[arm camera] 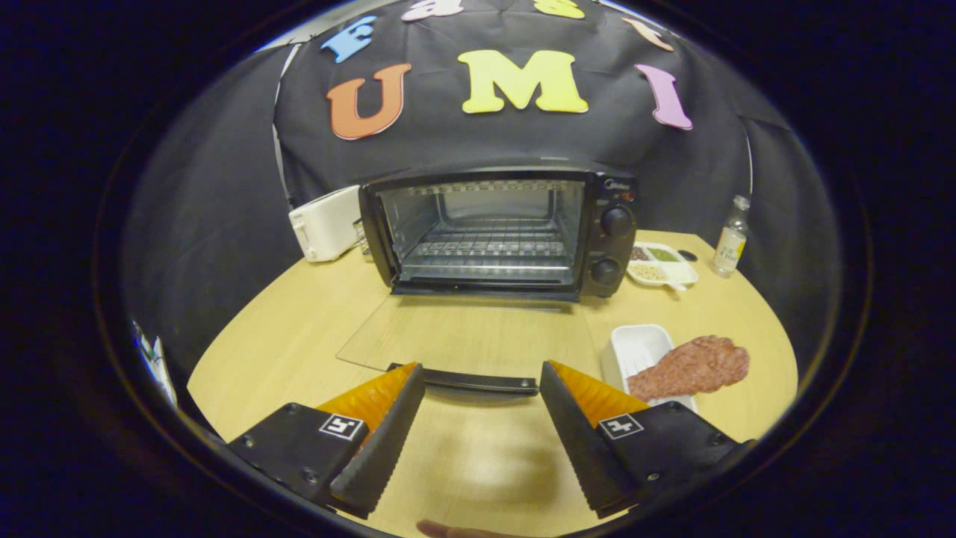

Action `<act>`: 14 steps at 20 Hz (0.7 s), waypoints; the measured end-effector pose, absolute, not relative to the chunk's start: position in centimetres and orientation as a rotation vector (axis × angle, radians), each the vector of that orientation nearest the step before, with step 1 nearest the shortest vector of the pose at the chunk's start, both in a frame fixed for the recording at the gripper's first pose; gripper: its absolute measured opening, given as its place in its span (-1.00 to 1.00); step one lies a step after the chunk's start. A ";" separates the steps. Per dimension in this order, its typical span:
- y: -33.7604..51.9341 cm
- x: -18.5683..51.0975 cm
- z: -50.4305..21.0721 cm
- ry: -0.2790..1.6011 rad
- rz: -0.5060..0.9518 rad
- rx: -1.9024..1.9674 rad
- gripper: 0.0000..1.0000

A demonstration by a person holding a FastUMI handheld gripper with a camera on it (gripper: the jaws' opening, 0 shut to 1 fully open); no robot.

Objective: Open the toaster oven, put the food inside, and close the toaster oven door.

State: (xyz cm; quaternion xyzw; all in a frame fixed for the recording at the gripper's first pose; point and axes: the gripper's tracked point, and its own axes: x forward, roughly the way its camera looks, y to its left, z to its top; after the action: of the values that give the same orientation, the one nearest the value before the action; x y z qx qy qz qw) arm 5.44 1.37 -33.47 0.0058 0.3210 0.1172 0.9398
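Observation:
A black toaster oven [499, 228] stands at the back of the wooden table [284, 336]. Its glass door [463, 336] lies fully down, flat toward me, and its dark handle [467, 381] sits just ahead of my fingertips. A wire rack [485, 250] shows inside the bare cavity. A reddish-brown piece of meat [691, 366] lies half on a white tray [635, 347], right of the door and just ahead of my right finger [575, 418]. My gripper [482, 381] is open, with nothing between its fingers.
A white toaster [325, 223] stands left of the oven. Right of the oven sit a divided white dish with spices [661, 265] and a small clear bottle [730, 239]. A fingertip [448, 530] shows below the gripper.

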 end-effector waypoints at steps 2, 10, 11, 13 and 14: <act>-1.2 5.3 -32.3 0.670 0.238 0.011 0.98; -12.5 6.0 -29.4 0.716 0.215 0.041 0.98; -13.8 6.3 -29.4 0.734 0.216 0.060 0.98; -16.0 6.9 -29.9 0.782 0.219 0.102 0.92; -17.1 7.1 -30.4 0.815 0.231 0.120 0.92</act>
State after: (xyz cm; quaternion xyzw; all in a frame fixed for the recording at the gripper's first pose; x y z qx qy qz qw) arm 7.12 -17.07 -30.44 0.0584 0.3954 0.1118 0.9098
